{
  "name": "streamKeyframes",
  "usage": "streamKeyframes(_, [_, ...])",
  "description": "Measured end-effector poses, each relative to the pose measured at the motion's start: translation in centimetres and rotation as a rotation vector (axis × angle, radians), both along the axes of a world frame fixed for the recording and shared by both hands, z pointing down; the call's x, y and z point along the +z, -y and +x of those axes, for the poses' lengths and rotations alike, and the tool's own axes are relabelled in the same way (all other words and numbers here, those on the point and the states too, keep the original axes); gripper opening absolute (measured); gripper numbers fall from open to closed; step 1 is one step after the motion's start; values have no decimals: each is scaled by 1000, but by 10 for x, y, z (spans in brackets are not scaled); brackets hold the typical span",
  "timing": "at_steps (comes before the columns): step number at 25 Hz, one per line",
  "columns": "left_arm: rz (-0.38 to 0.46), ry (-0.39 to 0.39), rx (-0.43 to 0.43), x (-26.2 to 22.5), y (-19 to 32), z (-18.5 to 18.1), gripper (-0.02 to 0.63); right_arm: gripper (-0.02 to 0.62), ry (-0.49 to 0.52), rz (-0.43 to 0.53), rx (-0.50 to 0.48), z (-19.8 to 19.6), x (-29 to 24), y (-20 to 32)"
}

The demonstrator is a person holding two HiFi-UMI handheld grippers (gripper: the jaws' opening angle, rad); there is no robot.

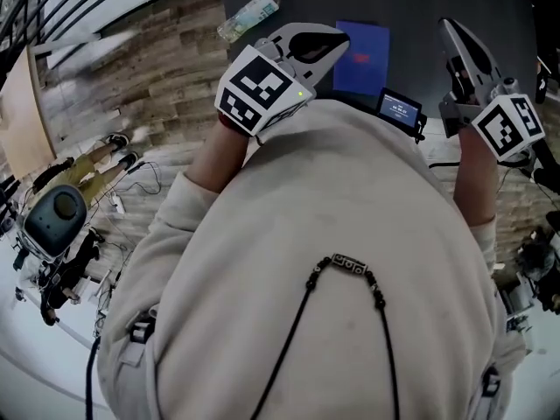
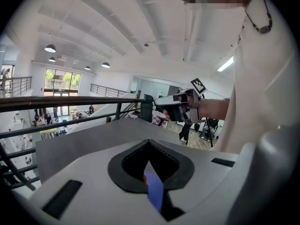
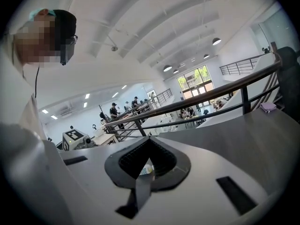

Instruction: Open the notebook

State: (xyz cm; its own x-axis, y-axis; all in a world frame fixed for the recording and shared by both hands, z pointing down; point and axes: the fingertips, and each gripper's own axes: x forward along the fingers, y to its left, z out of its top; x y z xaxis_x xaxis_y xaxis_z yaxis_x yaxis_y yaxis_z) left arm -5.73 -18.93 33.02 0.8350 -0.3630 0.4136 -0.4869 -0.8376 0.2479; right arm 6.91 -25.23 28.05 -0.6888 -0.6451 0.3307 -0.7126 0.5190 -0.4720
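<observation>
Bright, even indoor light from ceiling lamps [image 2: 50, 48]; strong fisheye bending, dark vignetted corners, head-view edges smeared.

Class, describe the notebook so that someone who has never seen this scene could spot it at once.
Find the dark table at the top of the head view. On it lies a flat, closed notebook. It alone is blue: the plastic bottle to its left is clear, the small screen device before it black.
</observation>
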Motion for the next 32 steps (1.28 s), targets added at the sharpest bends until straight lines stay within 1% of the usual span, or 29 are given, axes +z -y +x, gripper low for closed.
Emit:
streamKeyframes(4, [-28,17,-49,7,8,-6,5,15,16,-29,-20,-1,15,13])
streamKeyframes(8, [16,16,-165,0,23,-17,5,15,13,-40,-58,0,27,15])
streamKeyframes(11, [10,25,-197,3,29,-20,5,15,16,-62,-72,3,39,15])
streamKeyframes(13, [-8,15,-201,5,30,-20,5,15,16,-69,-68,4,44,17])
streamKeyframes(15, [-41,4,-205,9,23,-18,5,15,39,-84,-68,1,49,13])
streamKeyframes(17, [-91,5,-209,19,9,-13,5,15,85,-115,-95,-2,53,2])
streamKeyframes(19, [-119,5,-211,31,8,-5,5,15,85,-123,-128,-2,59,2])
streamKeyframes(22, [-128,5,-211,43,10,1,5,15,58,-158,-140,-2,84,6])
streamKeyframes(25, [-117,14,-179,42,7,7,5,15,53,-213,-136,-2,102,5])
streamKeyframes(27, [-126,24,-162,41,2,14,5,15,60,-248,-134,2,112,-1])
streamKeyframes(29, [-129,34,-147,39,-1,22,5,15,81,-286,-117,7,126,-5])
streamKeyframes(32, [-123,75,-107,50,1,25,5,15,93,-324,-80,9,150,0])
